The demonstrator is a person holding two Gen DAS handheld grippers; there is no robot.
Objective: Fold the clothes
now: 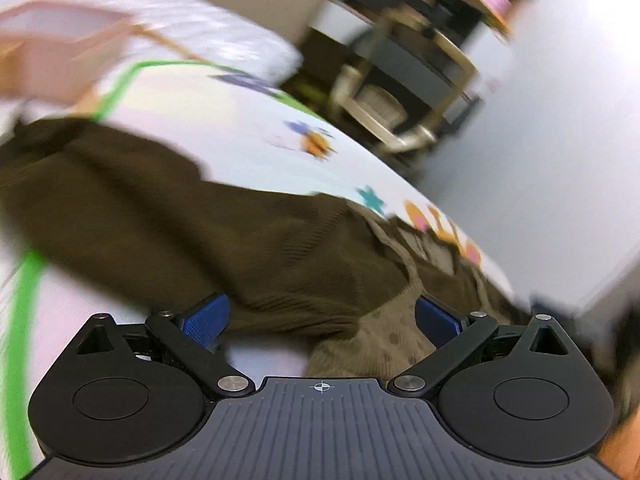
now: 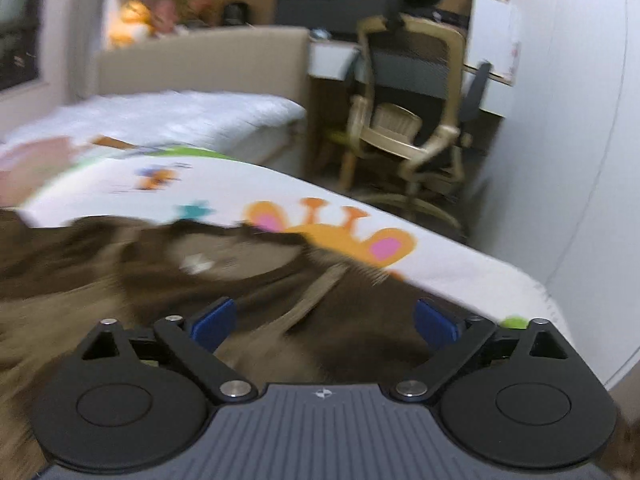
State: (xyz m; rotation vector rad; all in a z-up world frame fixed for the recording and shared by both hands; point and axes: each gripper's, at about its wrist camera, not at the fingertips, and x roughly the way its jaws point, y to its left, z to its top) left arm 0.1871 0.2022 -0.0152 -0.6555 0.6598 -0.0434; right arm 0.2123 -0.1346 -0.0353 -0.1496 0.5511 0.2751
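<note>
A dark brown knitted garment with a lighter dotted tan lining lies spread on a white cartoon-print mat on the bed. My left gripper is open, its blue pads wide apart just above the garment's near hem and lining. In the right wrist view the same brown garment lies rumpled, with a tan strip across it. My right gripper is open and holds nothing, close over the fabric. Both views are motion-blurred.
A pink box sits on the bed at the far left. A beige office chair and a desk stand beyond the bed's far edge. A white wall runs along the right side. A beige headboard is behind.
</note>
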